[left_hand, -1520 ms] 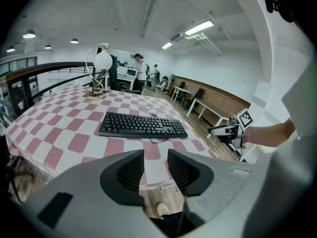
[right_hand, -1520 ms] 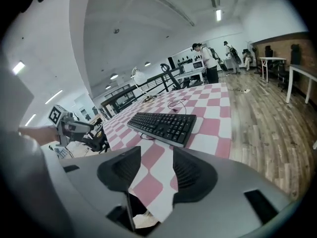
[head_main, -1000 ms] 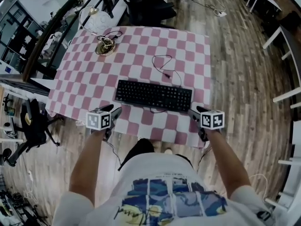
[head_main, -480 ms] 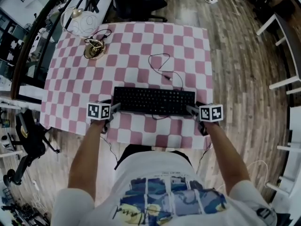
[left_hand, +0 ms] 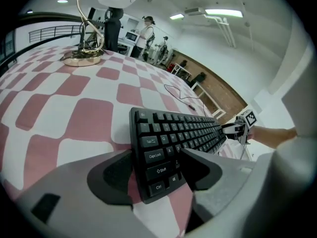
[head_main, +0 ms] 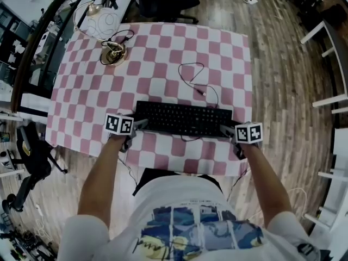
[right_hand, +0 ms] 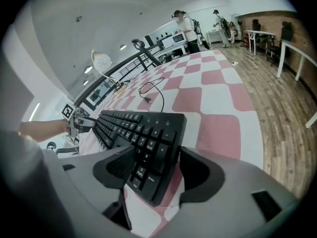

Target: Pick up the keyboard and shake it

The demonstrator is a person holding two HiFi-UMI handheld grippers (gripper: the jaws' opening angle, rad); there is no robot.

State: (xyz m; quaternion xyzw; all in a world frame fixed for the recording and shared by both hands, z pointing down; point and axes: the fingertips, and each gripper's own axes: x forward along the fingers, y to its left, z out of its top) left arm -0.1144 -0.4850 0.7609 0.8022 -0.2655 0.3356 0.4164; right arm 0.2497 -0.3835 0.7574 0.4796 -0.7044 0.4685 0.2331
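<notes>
A black keyboard (head_main: 182, 118) lies flat near the front edge of the pink-and-white checked table (head_main: 163, 53). Its cable (head_main: 198, 80) curls away behind it. My left gripper (head_main: 140, 125) is at the keyboard's left end. In the left gripper view the keyboard (left_hand: 183, 130) end sits between the jaws of the left gripper (left_hand: 156, 162), which are opening and not pressing. My right gripper (head_main: 225, 130) is at the right end. There the numeric-pad end of the keyboard (right_hand: 133, 125) lies between the jaws of the right gripper (right_hand: 151, 167), which are closing on it.
A brass lamp base (head_main: 114, 53) with a white shade (head_main: 106, 22) stands at the table's far left corner. A dark chair (head_main: 168, 1) is behind the table. White desks (head_main: 326, 42) line the right side. The table's front edge is just under both grippers.
Both grippers have moved forward from the keyboard's front corners and now straddle its two ends. The keyboard has stayed flat on the table.
</notes>
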